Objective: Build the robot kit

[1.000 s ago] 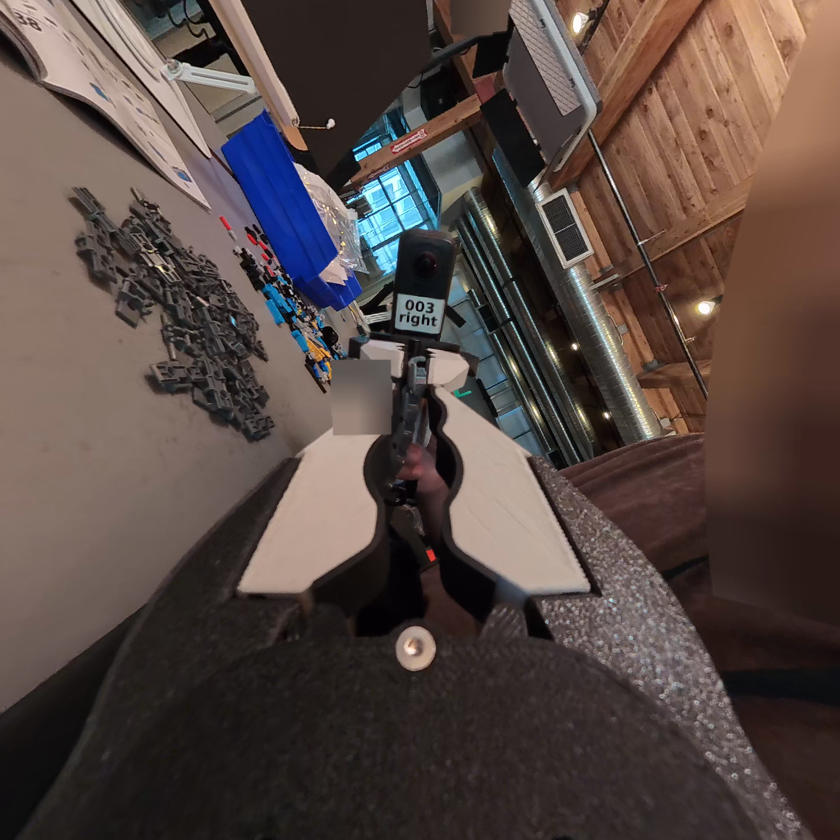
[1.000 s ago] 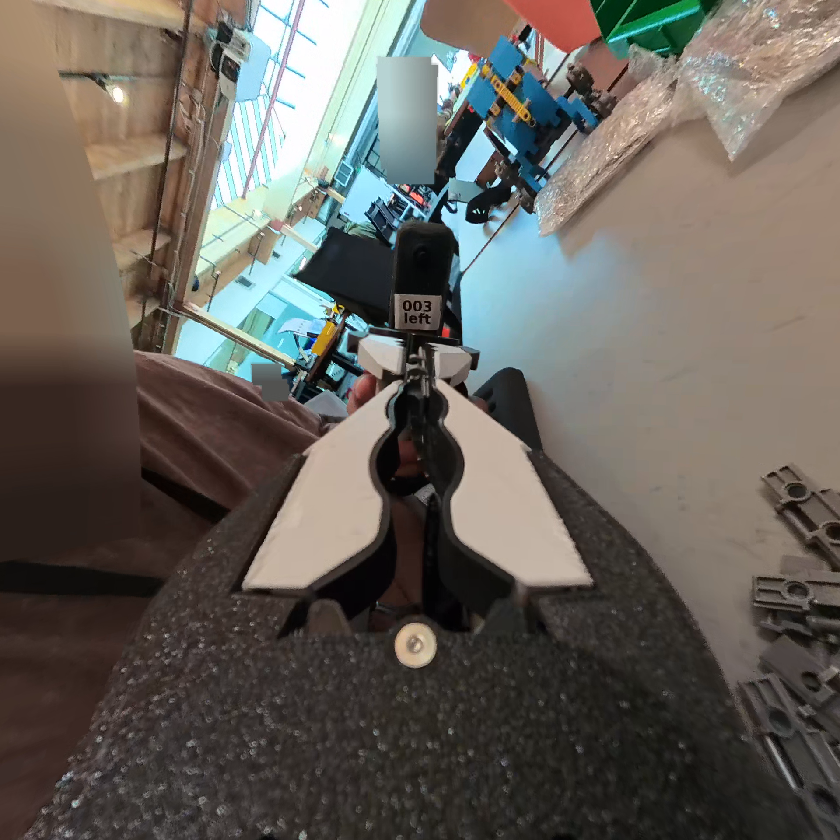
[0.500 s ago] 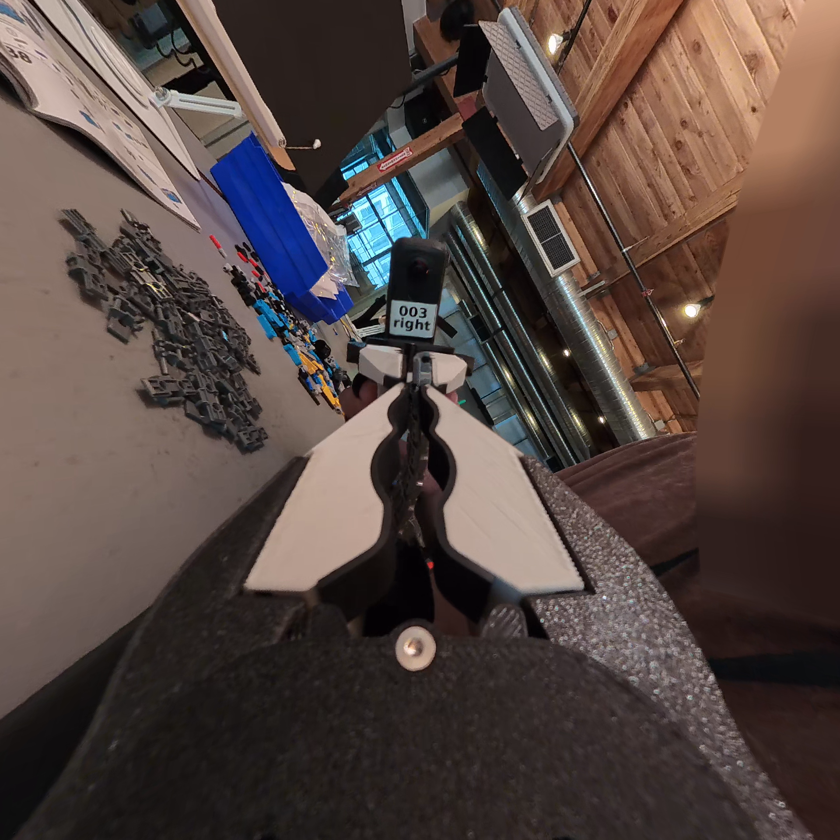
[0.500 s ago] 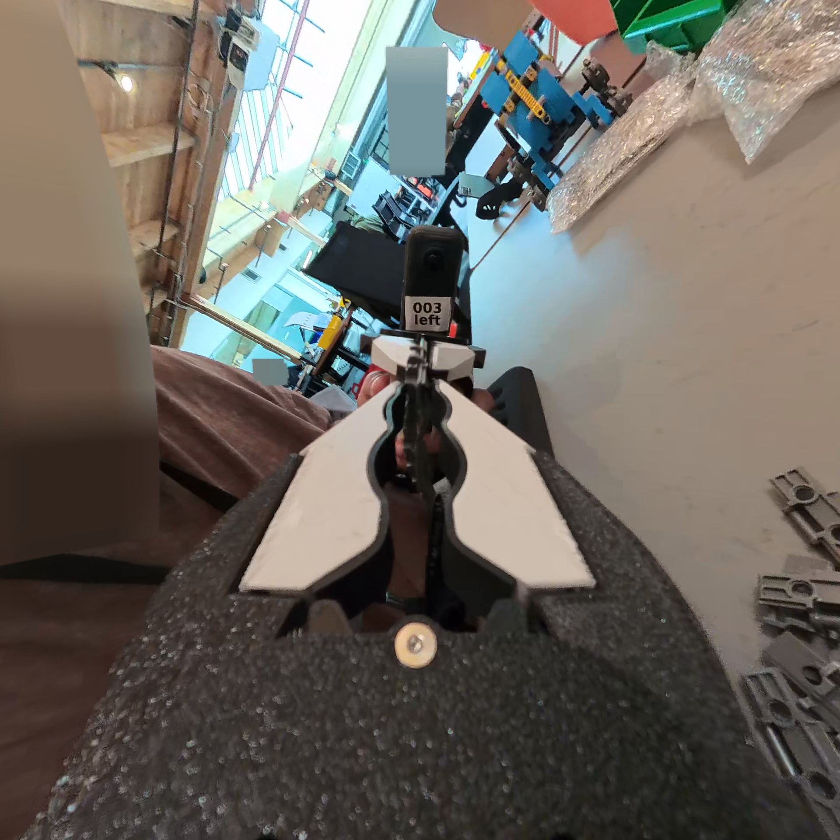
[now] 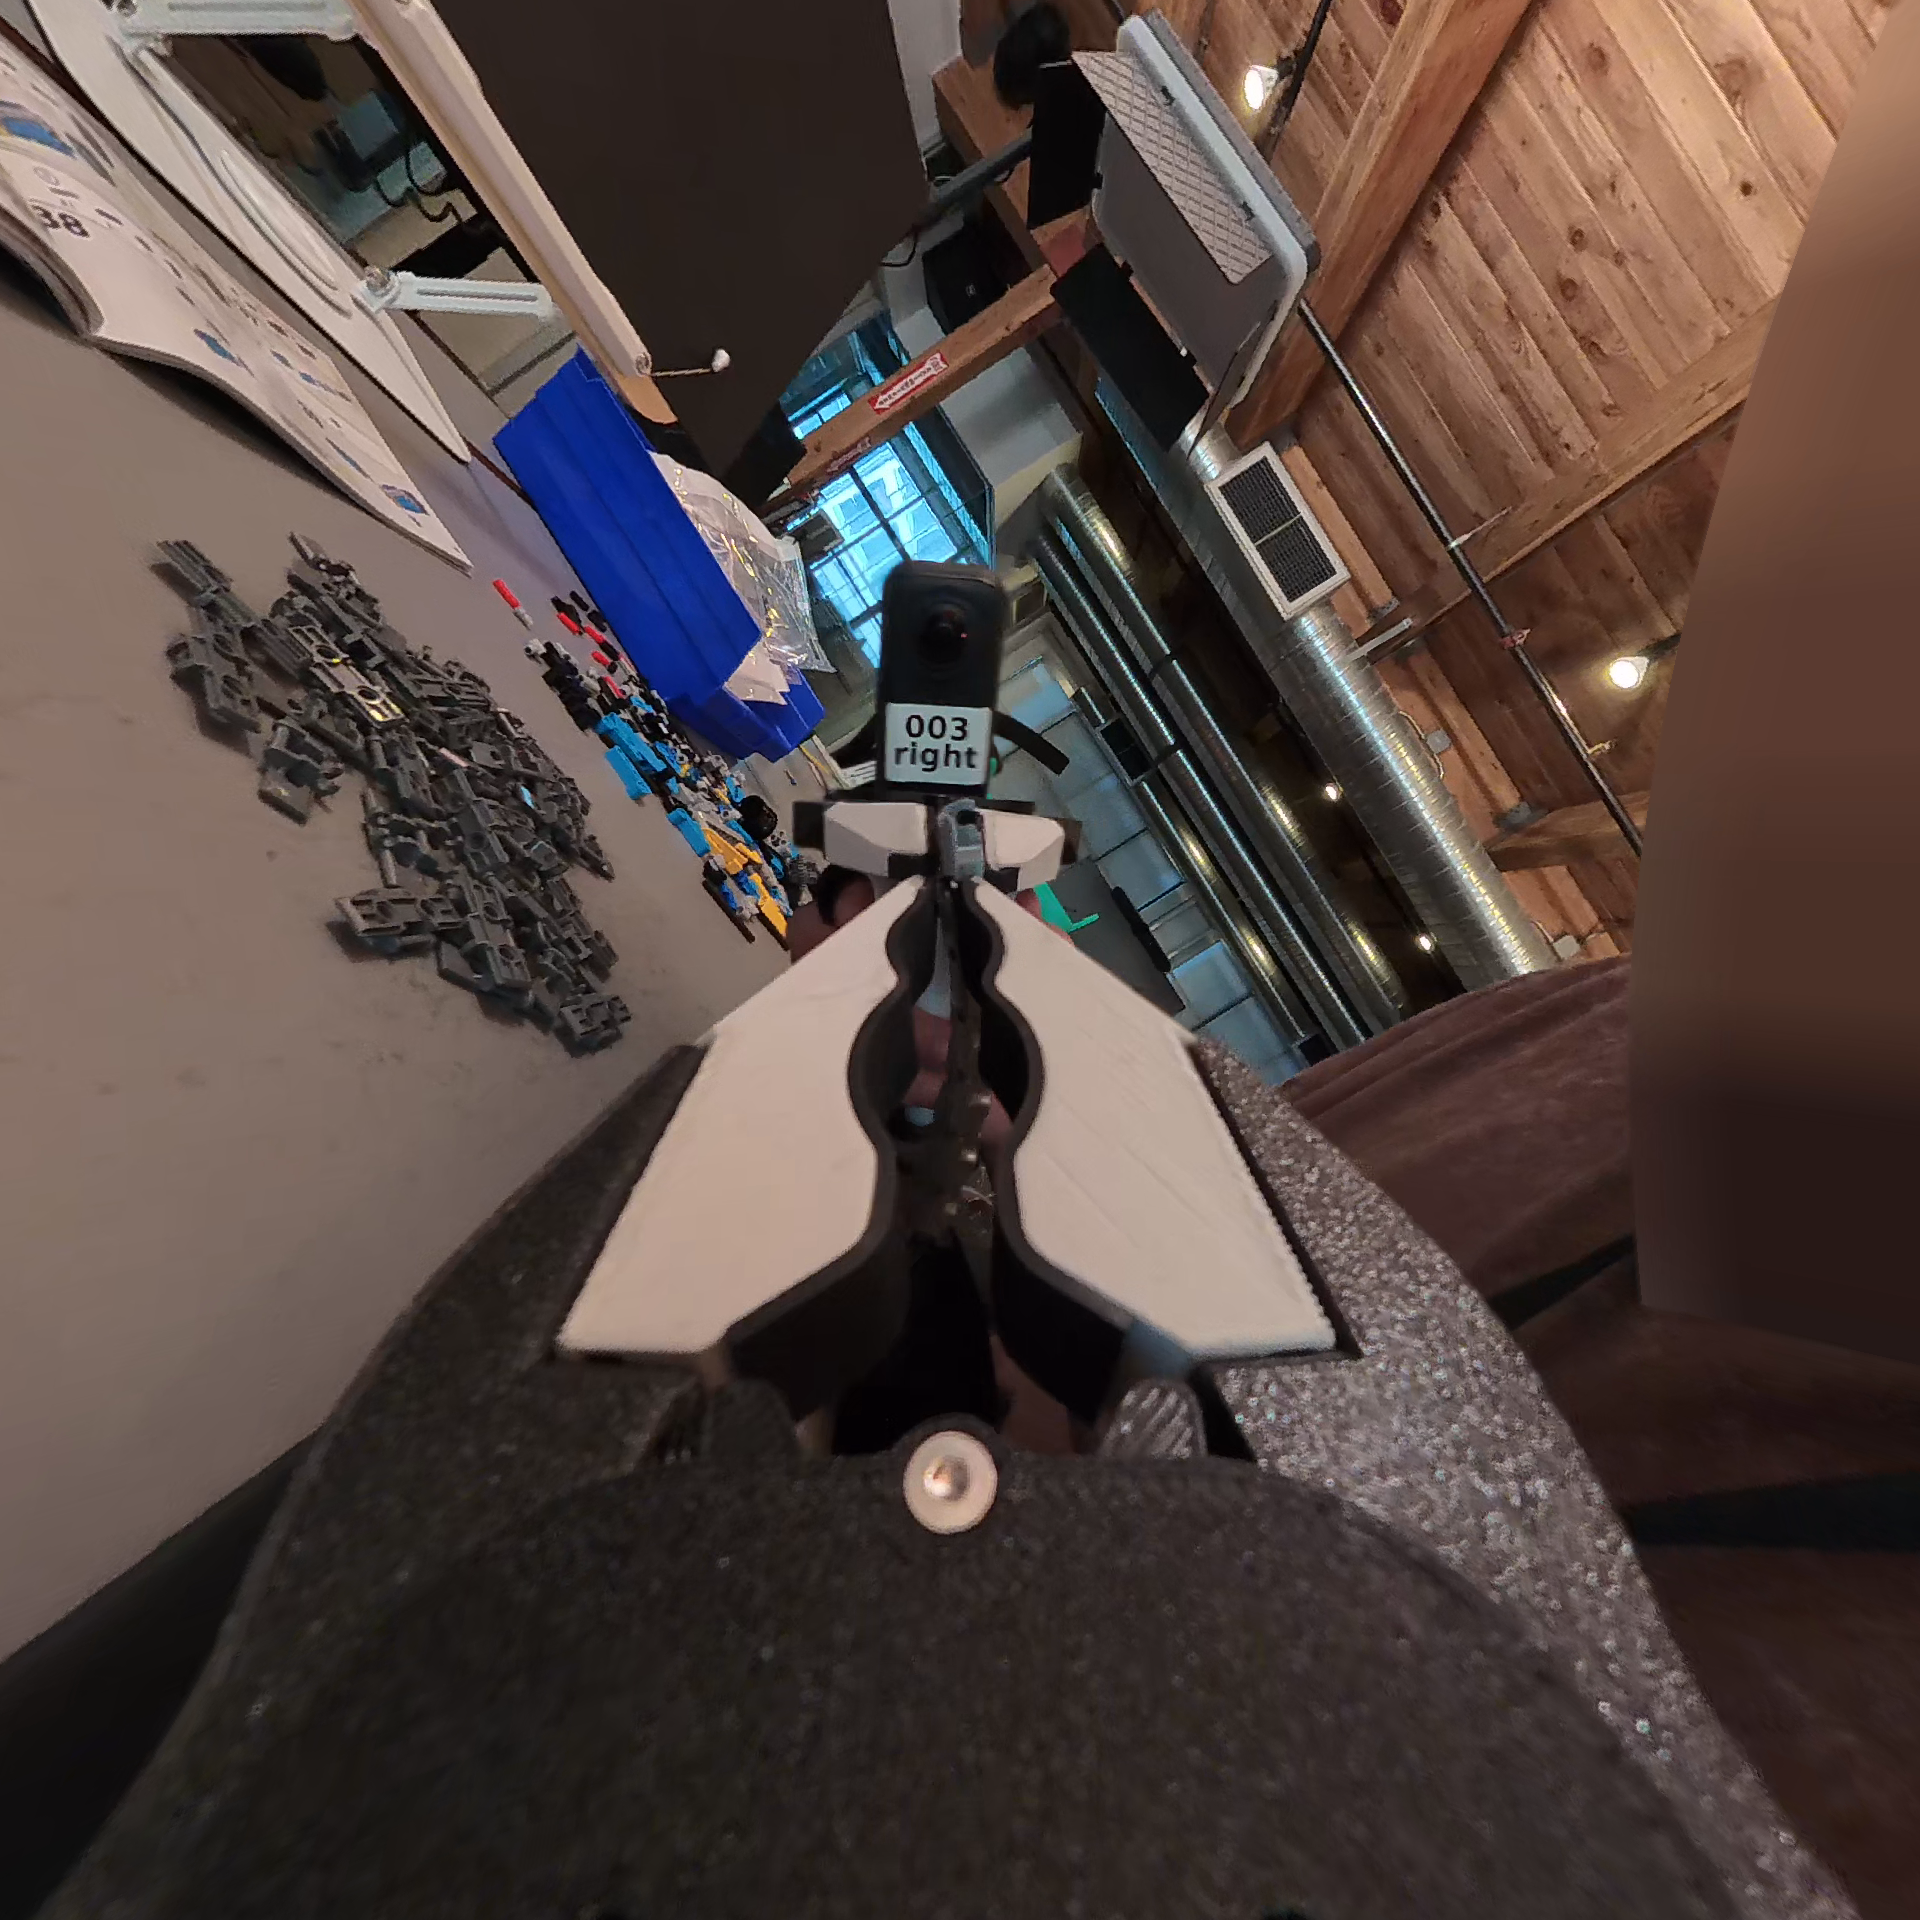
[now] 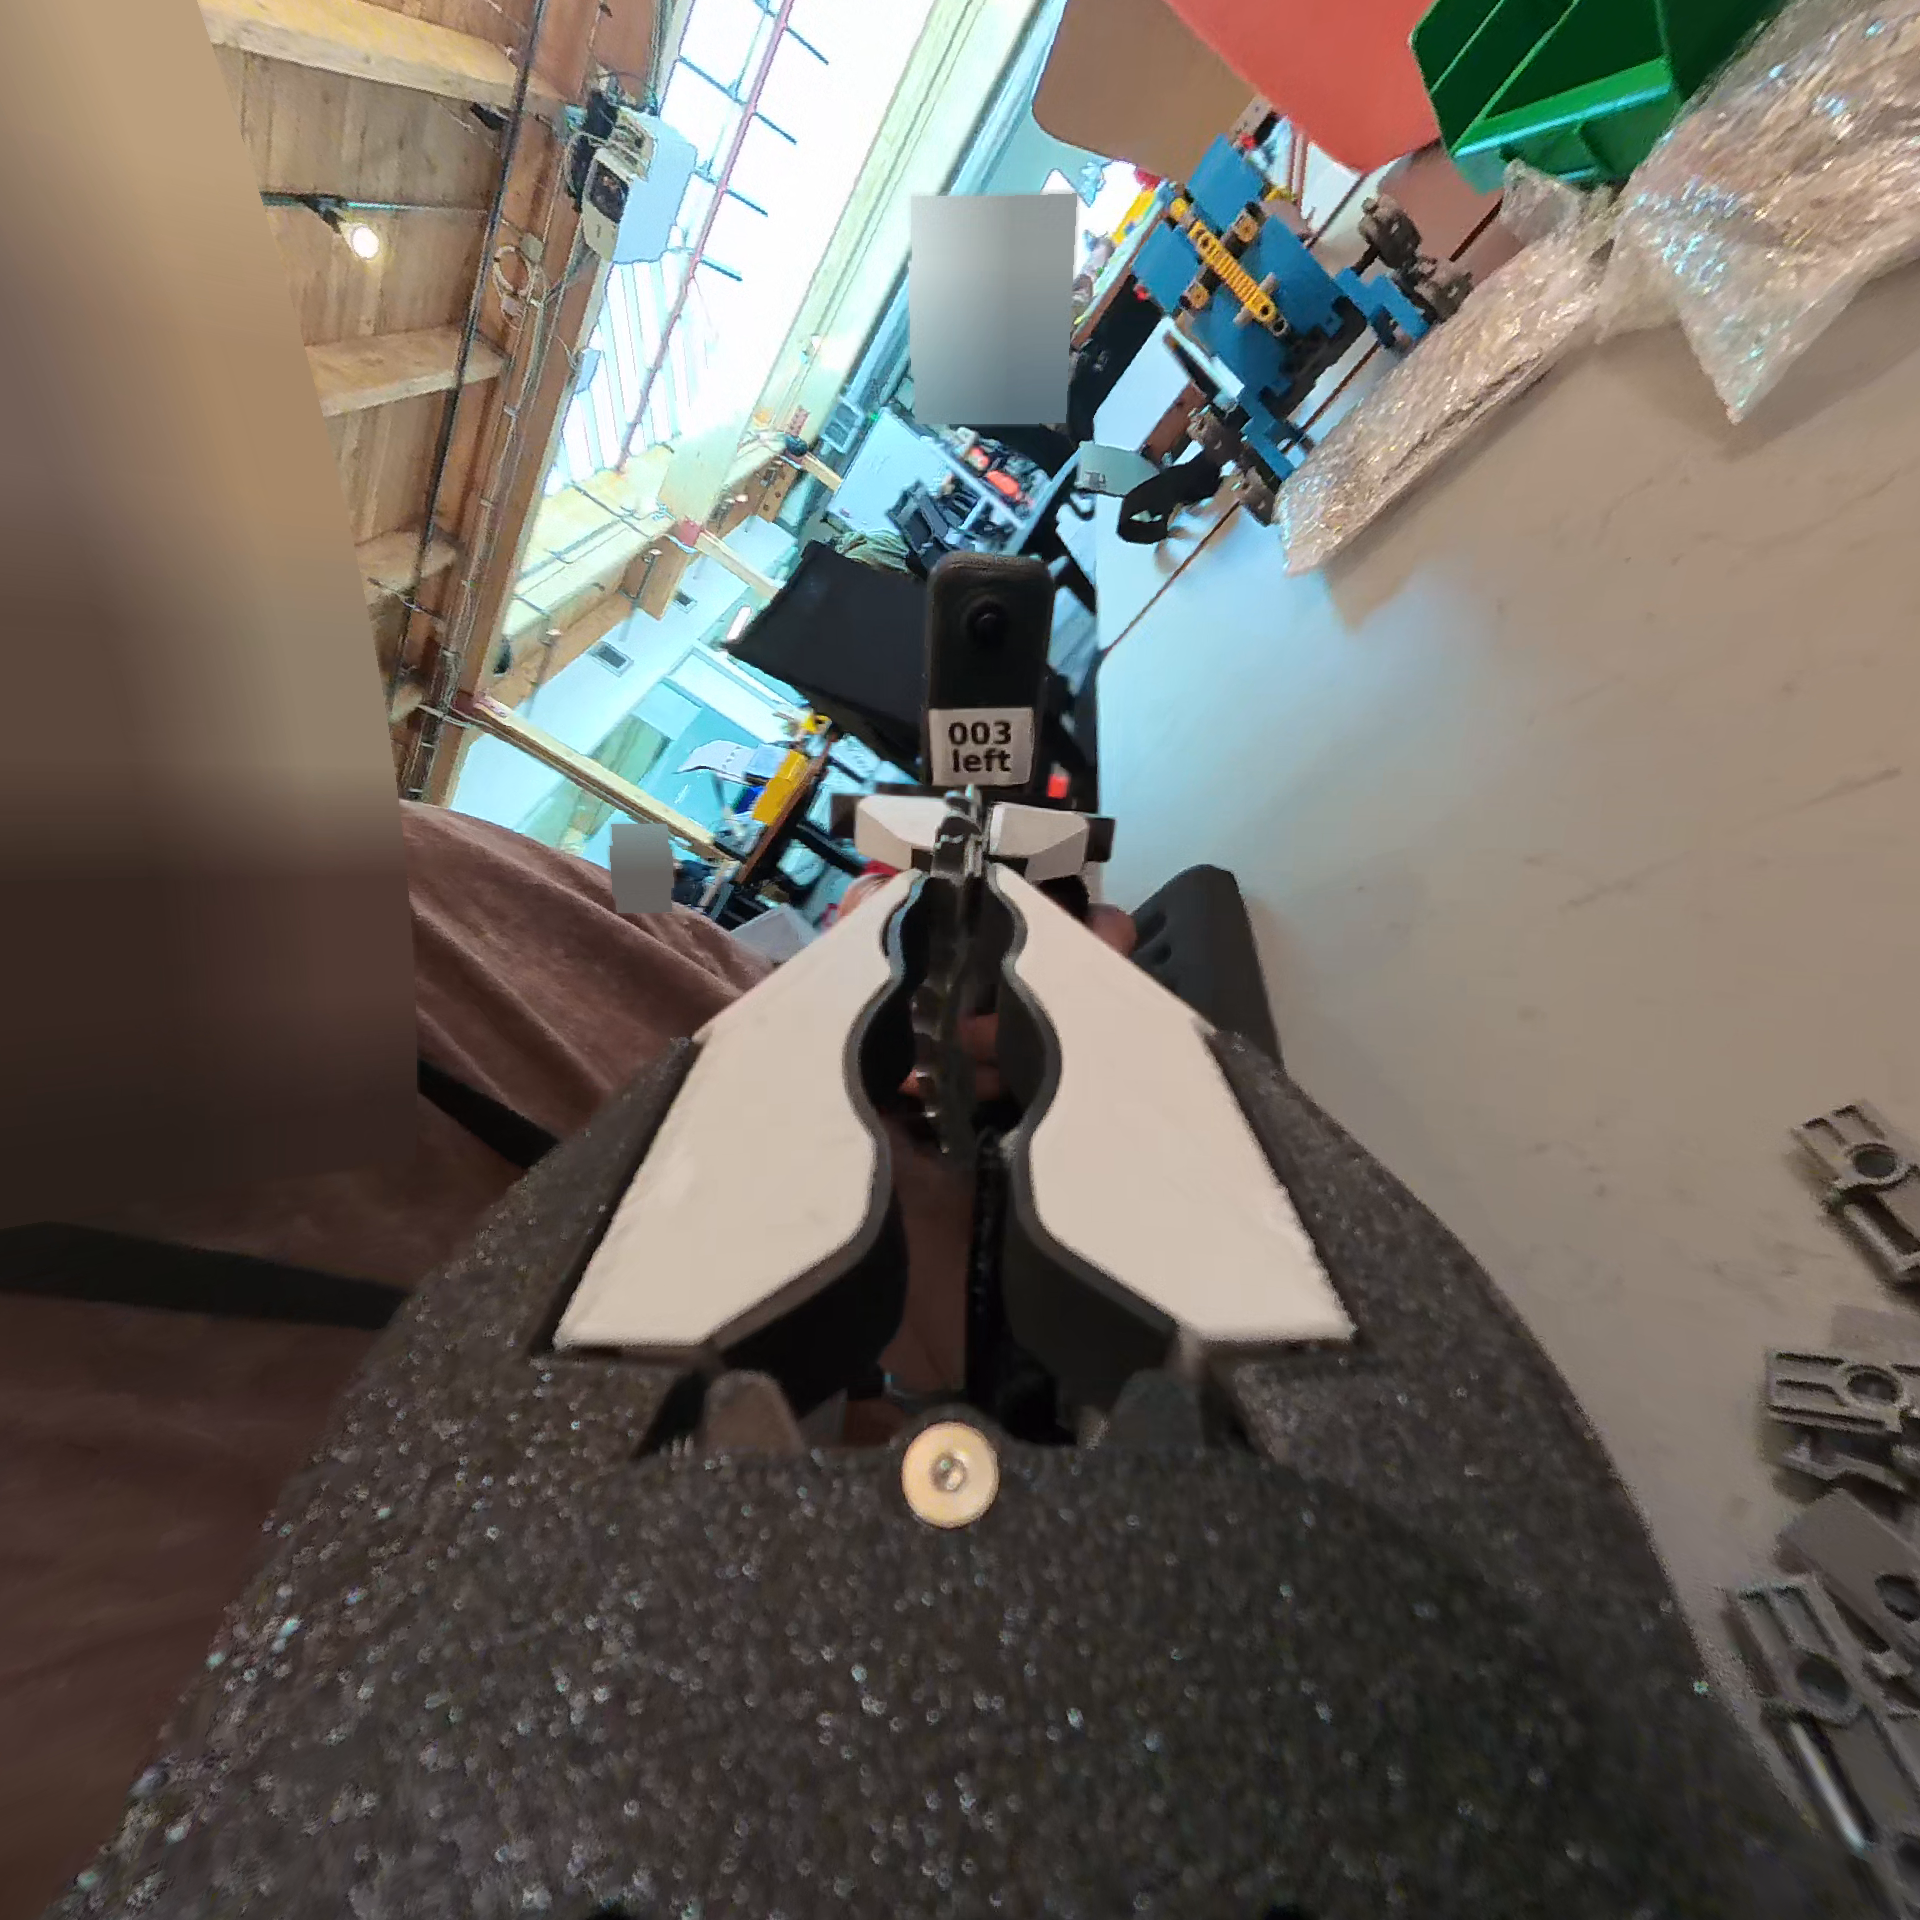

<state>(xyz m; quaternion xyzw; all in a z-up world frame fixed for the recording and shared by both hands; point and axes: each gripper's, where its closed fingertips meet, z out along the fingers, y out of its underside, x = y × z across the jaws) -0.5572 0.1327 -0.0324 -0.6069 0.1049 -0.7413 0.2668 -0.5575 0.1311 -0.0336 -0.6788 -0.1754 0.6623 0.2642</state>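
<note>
A thin dark linked strip [image 5: 961, 1081] of small plastic pieces runs between both tongs, which face each other tip to tip. The left gripper [image 5: 951, 904] and right gripper [image 6: 961, 894] each pinch one end, jaws nearly closed. It looks light, jointed, likely floppy; ends give best purchase. Grey parts [image 5: 416, 790] lie left of the left gripper on the table [image 5: 156, 1091]

The left gripper [image 5: 951, 894] and the right gripper [image 6: 961, 883] face each other tip to tip above the table, rolled sideways, each with jaws closed on one thin dark strip.
</note>
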